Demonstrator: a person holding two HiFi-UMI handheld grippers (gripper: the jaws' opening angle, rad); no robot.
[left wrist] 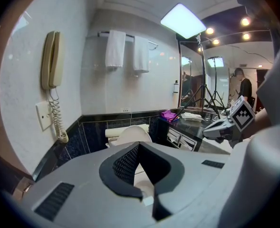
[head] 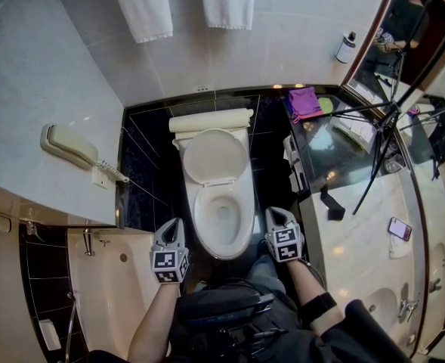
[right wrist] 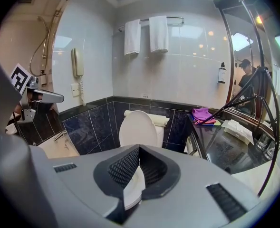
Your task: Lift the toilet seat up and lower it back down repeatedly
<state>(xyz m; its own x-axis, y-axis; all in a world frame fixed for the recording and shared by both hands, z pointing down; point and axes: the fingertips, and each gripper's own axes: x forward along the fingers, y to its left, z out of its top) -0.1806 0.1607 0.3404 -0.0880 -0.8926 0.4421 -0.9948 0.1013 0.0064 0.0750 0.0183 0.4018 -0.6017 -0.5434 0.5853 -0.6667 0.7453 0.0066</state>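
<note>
The white oval toilet seat [head: 224, 248] seemed to lie flat on the bowl, while the white plastic lid [head: 216, 157] stood raised against the tank at 12 o'clock. The left claw [head: 175, 222] hung just beside the bowl at 8 o'clock, and its jaws were closed tip to tip on nothing. The right claw [head: 272, 213] sat at 4 o'clock, likewise closed and empty. A beige wall telephone [head: 69, 146] hung at 9 o'clock. A purple cloth [head: 305, 100] lay on the dark glossy desk [head: 320, 146] at 2 o'clock.
</note>
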